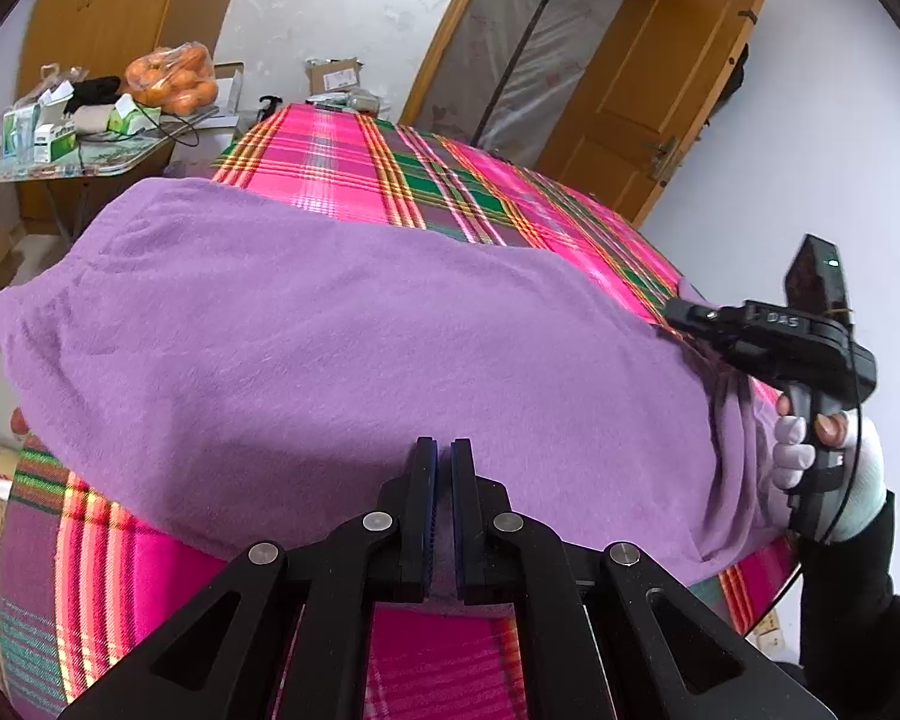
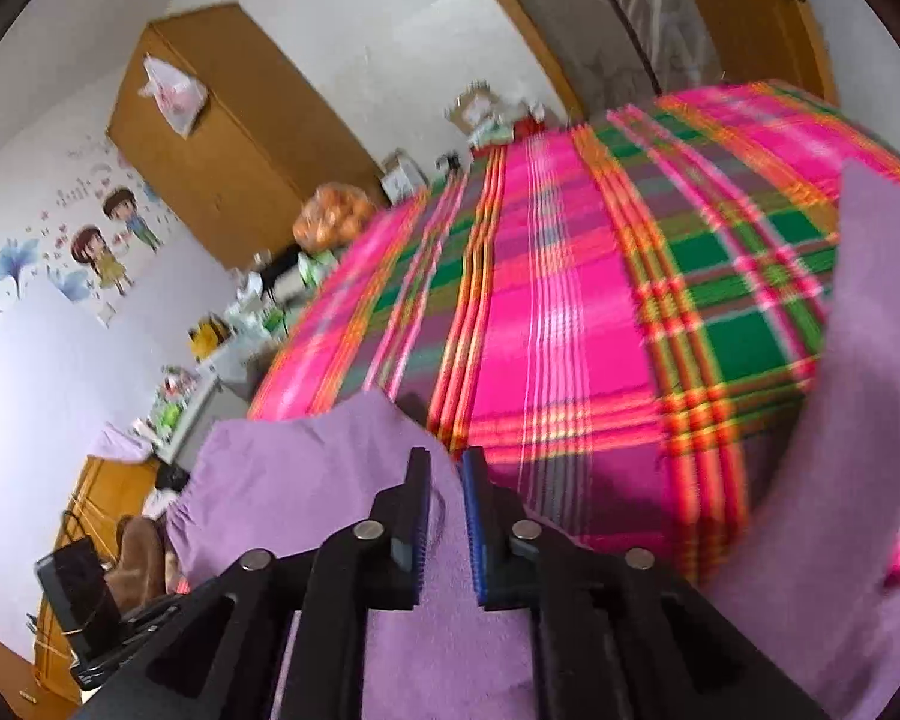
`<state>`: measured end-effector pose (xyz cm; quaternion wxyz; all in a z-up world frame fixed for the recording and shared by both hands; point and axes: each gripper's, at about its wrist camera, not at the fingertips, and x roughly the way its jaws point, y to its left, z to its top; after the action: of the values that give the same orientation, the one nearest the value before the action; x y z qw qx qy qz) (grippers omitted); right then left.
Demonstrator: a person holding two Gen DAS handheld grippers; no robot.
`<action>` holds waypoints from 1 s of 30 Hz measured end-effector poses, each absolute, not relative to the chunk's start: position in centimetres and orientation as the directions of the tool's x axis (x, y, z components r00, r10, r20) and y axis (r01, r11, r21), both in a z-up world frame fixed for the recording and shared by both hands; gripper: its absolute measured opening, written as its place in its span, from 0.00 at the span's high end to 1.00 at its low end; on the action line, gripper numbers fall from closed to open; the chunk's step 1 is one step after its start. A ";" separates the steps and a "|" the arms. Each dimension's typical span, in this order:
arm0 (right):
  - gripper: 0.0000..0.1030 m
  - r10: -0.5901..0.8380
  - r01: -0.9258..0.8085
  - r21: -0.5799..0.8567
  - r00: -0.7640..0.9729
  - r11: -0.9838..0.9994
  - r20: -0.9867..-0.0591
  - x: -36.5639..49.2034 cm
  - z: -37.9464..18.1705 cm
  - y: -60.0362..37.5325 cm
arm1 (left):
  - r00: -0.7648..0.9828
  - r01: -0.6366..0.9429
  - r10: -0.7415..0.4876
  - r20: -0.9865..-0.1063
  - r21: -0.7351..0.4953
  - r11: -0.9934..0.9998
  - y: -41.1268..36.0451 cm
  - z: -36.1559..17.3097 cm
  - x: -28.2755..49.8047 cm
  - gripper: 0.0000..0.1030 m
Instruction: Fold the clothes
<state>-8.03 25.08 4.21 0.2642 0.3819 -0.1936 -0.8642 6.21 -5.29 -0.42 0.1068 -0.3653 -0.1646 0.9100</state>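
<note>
A purple fleece garment (image 1: 342, 330) lies spread across a bed with a pink and green plaid cover (image 1: 390, 168). My left gripper (image 1: 444, 450) is at the garment's near edge, its jaws together with purple cloth pinched in the thin slit between them. My right gripper (image 1: 675, 312), held by a white-gloved hand (image 1: 810, 450), bites the garment's right edge, where the cloth bunches into folds. In the right wrist view, the right gripper (image 2: 447, 462) has its jaws slightly apart, and a fold of the purple garment (image 2: 306, 468) fills the gap. That view is motion-blurred.
A side table beyond the bed's far left corner holds a bag of oranges (image 1: 174, 78) and small boxes. A wooden door (image 1: 660, 90) stands open at the back right. A wardrobe (image 2: 228, 138) stands against the wall. Bare plaid cover (image 2: 570, 300) stretches beyond the garment.
</note>
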 end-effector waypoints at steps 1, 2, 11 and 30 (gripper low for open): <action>0.84 -0.602 0.309 0.539 -0.590 -0.784 -0.537 -7.6 4.7 25.7 | -0.708 -0.082 0.318 -0.630 -0.375 -0.924 -5.1 -0.3 6.0 0.96; 0.81 -0.597 0.306 0.541 -0.612 -0.783 -0.518 -7.3 5.1 26.4 | -0.708 -0.090 0.322 -0.628 -0.372 -0.924 -4.8 -0.1 5.8 0.96; 0.68 -0.407 0.026 0.565 -0.721 -0.825 -0.561 -6.7 4.2 35.4 | -0.721 -0.120 0.313 -0.618 -0.333 -0.935 -3.3 1.0 3.9 0.96; 0.77 -0.075 -0.016 0.108 -0.623 -0.994 -0.779 -12.7 2.7 32.2 | -0.683 -0.128 0.364 -0.633 -0.388 -0.913 -3.8 -0.3 3.0 0.96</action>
<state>-12.65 32.23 2.67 0.0162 0.4338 -0.0524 -0.8993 2.97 -3.85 -0.34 0.1361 -0.3742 -0.1581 0.9036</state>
